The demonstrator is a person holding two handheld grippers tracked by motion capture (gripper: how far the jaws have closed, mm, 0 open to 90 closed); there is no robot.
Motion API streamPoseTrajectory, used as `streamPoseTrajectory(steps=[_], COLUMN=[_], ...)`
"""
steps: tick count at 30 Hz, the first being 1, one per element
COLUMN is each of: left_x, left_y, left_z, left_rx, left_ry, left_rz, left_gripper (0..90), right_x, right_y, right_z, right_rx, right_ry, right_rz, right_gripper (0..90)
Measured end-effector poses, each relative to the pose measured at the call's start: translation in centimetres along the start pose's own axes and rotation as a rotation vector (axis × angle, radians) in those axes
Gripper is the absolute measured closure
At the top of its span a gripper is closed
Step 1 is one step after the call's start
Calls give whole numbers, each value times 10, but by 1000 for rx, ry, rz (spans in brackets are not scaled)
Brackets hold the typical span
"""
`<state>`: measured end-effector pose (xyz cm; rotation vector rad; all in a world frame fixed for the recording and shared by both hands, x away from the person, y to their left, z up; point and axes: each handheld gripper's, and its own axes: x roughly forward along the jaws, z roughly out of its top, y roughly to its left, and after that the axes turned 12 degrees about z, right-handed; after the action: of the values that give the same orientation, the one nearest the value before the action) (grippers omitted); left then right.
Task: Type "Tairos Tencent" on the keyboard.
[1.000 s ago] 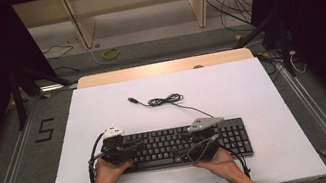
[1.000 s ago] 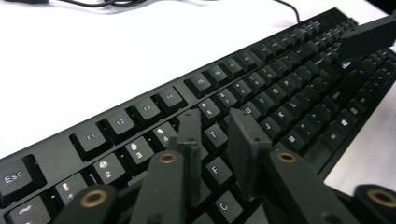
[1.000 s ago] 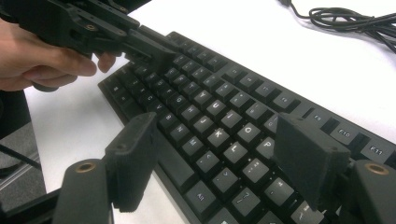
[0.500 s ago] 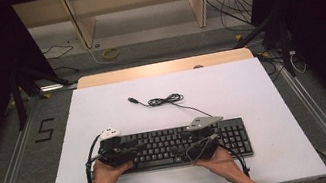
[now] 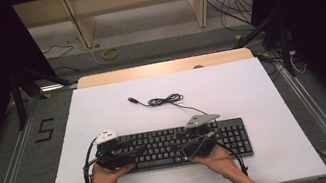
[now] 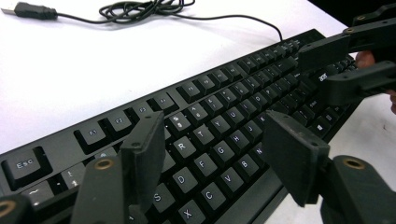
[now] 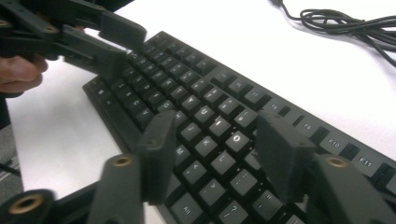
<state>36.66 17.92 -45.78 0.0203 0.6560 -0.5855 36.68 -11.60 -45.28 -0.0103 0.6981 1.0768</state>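
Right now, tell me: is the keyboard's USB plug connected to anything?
No. In the high view the USB plug lies loose on the white table, its cable coiled beside it.

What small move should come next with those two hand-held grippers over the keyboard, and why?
Probably lower one jaw tip onto a key. Both the left hand-held gripper and the right hand-held gripper hover over the black keyboard with jaws apart and nothing between them; the left's have just been opening, the right's closing. The keyboard's cable lies unplugged on the white table.

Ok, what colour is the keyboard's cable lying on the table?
Black, like the keyboard itself; the coiled cable shows best against the white table in the left gripper view.
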Motion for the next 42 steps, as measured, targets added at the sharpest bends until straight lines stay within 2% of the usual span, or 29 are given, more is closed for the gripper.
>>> streamPoseTrajectory(steps=[8, 19, 42], left_x=[-10, -18, -25], left_y=[2, 2, 3], left_z=[-4, -11, -21], left_rx=[-10, -4, 4], left_ry=[-62, -105, -105], left_rz=[-11, -16, -6], left_gripper=[352, 327, 319], right_x=[5, 19, 37], right_y=[-4, -8, -15], right_z=[5, 6, 3], right_rx=[-3, 0, 12], right_ry=[15, 66, 127], right_rz=[-33, -58, -70], right_gripper=[692, 895, 900])
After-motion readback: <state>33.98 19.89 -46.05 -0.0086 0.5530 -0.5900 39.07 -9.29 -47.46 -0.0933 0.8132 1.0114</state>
